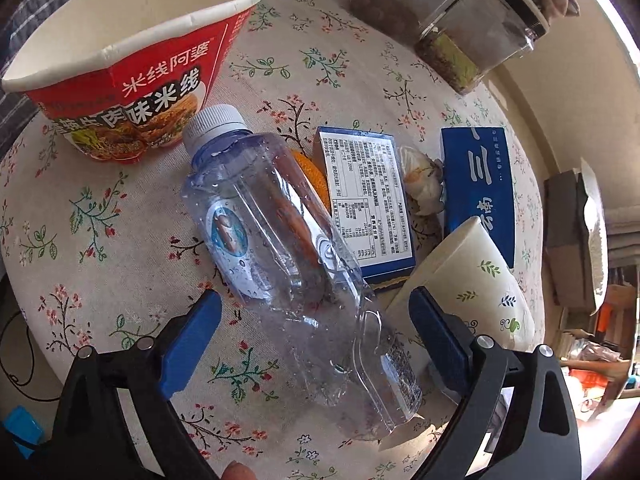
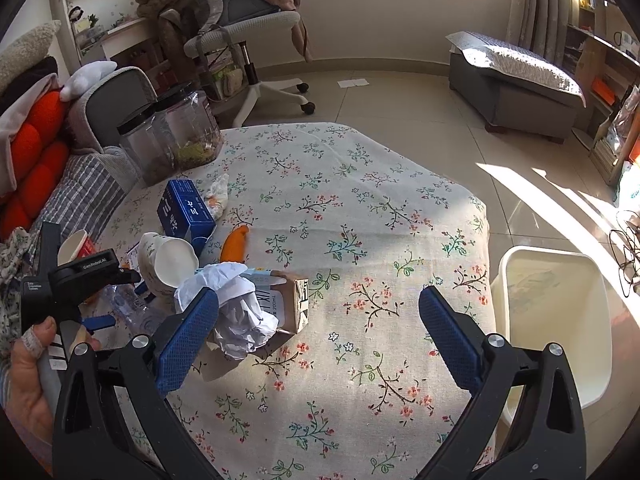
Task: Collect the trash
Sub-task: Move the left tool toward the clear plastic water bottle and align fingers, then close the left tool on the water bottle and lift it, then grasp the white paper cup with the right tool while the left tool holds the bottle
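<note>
A clear plastic water bottle (image 1: 288, 248) with a white cap lies on the floral tablecloth (image 1: 100, 240). My left gripper (image 1: 314, 294) is open and straddles the bottle's lower half, with a gap at each blue pad. A red noodle bowl (image 1: 132, 76), a labelled blue box (image 1: 368, 200), a second blue box (image 1: 480, 184), orange peel (image 1: 308, 168) and a tipped paper cup (image 1: 472, 292) surround it. My right gripper (image 2: 320, 320) stands open over bare cloth, nothing between its fingers. Crumpled white paper (image 2: 236, 312) and a small carton (image 2: 294, 304) lie by its left finger.
A white bin (image 2: 560, 320) stands on the floor past the table's right edge. Two clear jars (image 2: 172, 140) stand at the table's far left corner. A hand (image 2: 28, 360) holds the left gripper at the left. An office chair (image 2: 248, 40) and a bench (image 2: 516, 80) stand beyond.
</note>
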### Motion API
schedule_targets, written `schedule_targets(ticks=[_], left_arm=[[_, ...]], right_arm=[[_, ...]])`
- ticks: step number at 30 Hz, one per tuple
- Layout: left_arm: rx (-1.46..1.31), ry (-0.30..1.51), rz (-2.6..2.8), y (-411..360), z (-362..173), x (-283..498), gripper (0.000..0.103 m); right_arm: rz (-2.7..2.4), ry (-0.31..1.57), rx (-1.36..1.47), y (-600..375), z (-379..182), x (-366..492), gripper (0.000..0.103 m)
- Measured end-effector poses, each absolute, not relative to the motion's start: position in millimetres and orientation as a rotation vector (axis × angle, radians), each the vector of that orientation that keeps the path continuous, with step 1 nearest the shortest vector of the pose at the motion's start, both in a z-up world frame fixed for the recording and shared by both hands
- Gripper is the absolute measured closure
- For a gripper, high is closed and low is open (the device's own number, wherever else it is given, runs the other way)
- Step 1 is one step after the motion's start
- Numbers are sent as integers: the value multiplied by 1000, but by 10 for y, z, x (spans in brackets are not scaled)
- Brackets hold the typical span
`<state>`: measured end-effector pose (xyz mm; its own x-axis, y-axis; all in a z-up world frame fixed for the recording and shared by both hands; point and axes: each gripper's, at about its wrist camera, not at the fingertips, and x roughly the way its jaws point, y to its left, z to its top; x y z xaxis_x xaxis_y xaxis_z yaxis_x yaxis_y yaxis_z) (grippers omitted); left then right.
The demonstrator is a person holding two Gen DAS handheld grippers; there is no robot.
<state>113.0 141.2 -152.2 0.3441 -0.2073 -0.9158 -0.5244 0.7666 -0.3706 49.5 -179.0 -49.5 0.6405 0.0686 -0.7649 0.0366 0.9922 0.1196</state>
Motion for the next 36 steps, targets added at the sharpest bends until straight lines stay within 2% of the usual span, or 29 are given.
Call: schedule_targets(ticks=[1, 6, 7, 12, 17, 25, 30, 36], left_arm=[[-712, 1238, 223, 1403, -1553, 1143, 25], [-736, 1214, 185, 1403, -1475, 1061, 39], [-723, 1207, 171, 1386, -1411, 1036, 52], [-605, 1138, 95, 1264, -935, 792, 59], [-539, 1007, 13, 1270, -365, 589, 60], [-540, 843, -32, 1484, 202, 410, 59], [-530, 815, -63, 1514, 342, 385, 59], [-553, 809, -85, 1578, 366, 351, 59]], right_arm=[[16, 879, 127, -1800, -502, 493, 7], [29, 888, 120, -1802, -526, 484, 7], [35, 892, 126, -1799, -531, 486, 7], [82, 889, 114, -1647, -517, 533, 7], [174, 930, 99, -1355, -550, 712, 7], [250, 1042, 97, -859, -744, 1210, 7], [239, 1073, -34, -547, -908, 1345, 7], [187, 1103, -33, -269, -1089, 1420, 7]])
